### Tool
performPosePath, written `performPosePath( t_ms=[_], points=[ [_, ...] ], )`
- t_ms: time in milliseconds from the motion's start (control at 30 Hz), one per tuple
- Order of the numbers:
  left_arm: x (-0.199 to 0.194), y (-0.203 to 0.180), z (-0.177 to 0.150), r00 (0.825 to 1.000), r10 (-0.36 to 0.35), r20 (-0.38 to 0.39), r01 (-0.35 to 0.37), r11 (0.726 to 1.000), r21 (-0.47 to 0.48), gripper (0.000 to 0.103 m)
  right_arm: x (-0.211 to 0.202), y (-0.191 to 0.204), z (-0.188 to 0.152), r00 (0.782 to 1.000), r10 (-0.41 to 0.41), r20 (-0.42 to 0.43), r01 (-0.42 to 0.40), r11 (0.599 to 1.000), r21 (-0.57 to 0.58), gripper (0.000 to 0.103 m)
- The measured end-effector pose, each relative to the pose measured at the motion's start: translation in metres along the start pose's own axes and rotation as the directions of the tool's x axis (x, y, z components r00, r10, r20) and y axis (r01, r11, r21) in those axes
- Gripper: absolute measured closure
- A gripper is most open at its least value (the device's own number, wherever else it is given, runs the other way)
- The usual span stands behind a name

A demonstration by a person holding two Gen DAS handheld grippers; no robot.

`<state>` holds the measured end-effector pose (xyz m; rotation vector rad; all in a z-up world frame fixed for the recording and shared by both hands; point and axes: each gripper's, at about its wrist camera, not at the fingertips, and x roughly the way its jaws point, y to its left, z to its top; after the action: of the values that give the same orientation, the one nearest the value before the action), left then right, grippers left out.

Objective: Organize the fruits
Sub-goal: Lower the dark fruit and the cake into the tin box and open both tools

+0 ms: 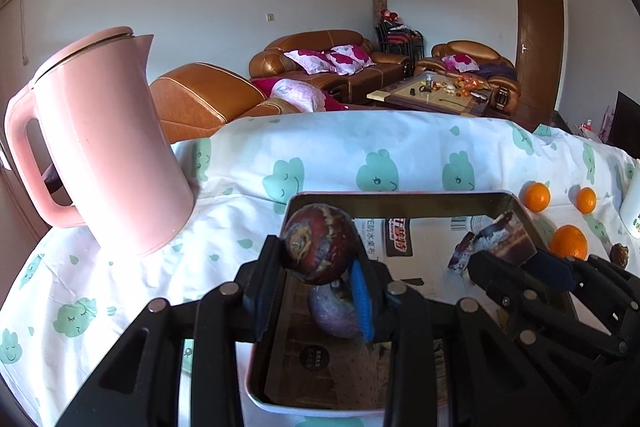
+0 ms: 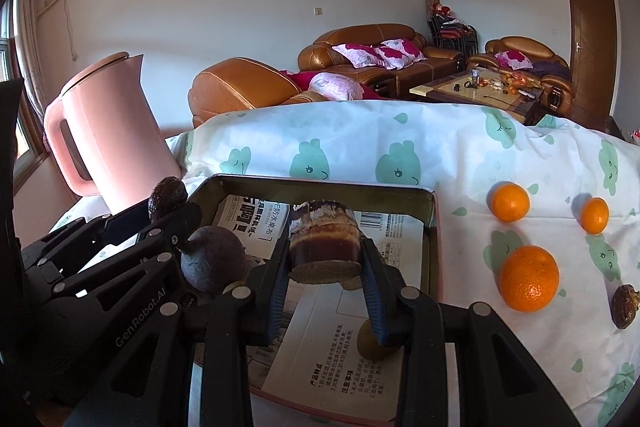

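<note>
Left tool pinches a round passion fruit; right tool clamps a halved fruit, cut face down, above the tray.

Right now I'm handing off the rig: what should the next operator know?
Left gripper: shut on a dark red round fruit, over the tray.
Right gripper: shut on a brown cut fruit piece, also over the tray.
Done: one dark fruit lies in the tray.
Left: set both held fruits down, then three oranges and one brown fruit on the cloth.
</note>
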<state>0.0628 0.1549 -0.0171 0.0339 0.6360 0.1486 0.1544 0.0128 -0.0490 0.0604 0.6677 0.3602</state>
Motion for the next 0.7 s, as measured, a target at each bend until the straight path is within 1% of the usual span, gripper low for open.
performPosePath(
  t_ms=[167, 433, 600, 700],
  points=[
    [0.002, -0.003, -0.001, 1.0, 0.011, -0.003, -0.011, 1.0, 0.015, 0.068, 0.005, 0.001, -0.002, 0.999, 0.017, -0.033, -0.017, 1.0, 0.004, 0.066],
    [0.002, -0.008, -0.003, 1.0, 0.025, 0.007, -0.026, 0.999, 0.039, 0.068, 0.002, -0.003, -0.005, 0.997, 0.072, -0.034, -0.071, 0.997, 0.026, 0.065],
    [0.0, -0.007, -0.003, 1.0, 0.019, 0.012, -0.019, 1.0, 0.025, 0.069, -0.008, -0.008, -0.004, 0.993, 0.114, 0.013, -0.114, 0.993, 0.044, 0.064],
    [-0.004, -0.007, -0.002, 0.999, 0.018, 0.028, -0.018, 1.0, 0.021, 0.069, -0.018, -0.013, -0.002, 0.995, 0.08, 0.063, -0.084, 0.994, 0.063, 0.064]
  ],
)
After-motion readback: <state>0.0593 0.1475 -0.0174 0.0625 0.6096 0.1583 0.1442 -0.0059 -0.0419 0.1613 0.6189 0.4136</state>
